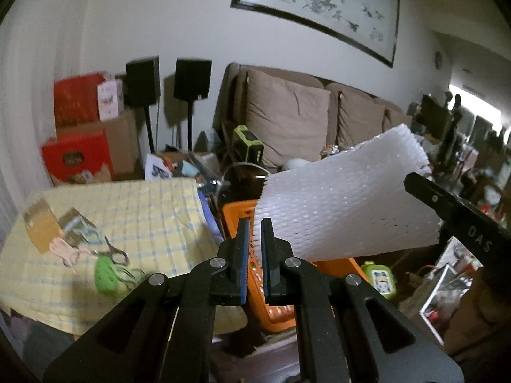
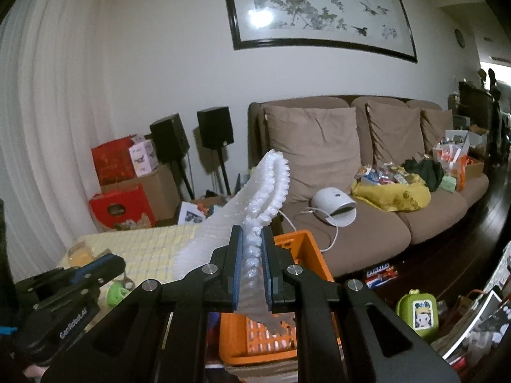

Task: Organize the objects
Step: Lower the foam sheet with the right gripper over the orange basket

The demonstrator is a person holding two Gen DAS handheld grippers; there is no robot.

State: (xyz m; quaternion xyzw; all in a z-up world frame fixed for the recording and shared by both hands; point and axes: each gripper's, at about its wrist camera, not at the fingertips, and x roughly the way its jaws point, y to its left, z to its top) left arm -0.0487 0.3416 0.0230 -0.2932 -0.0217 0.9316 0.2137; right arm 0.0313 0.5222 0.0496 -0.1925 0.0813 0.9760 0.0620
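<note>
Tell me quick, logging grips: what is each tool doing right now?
Left tool: shut on the foam sheet's edge.
Right tool: shut on the foam sheet's other end, above the orange basket.

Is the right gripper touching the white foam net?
Touching. In the right wrist view the right gripper has the white foam net pinched between both pads, with no gap on either side.

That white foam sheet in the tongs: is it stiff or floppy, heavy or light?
Probably floppy: the foam sheet curves and bunches where the right tongs pinch it. Likely light, since it stays spread in the air above the orange crate. Its netted surface probably grips well.
</note>
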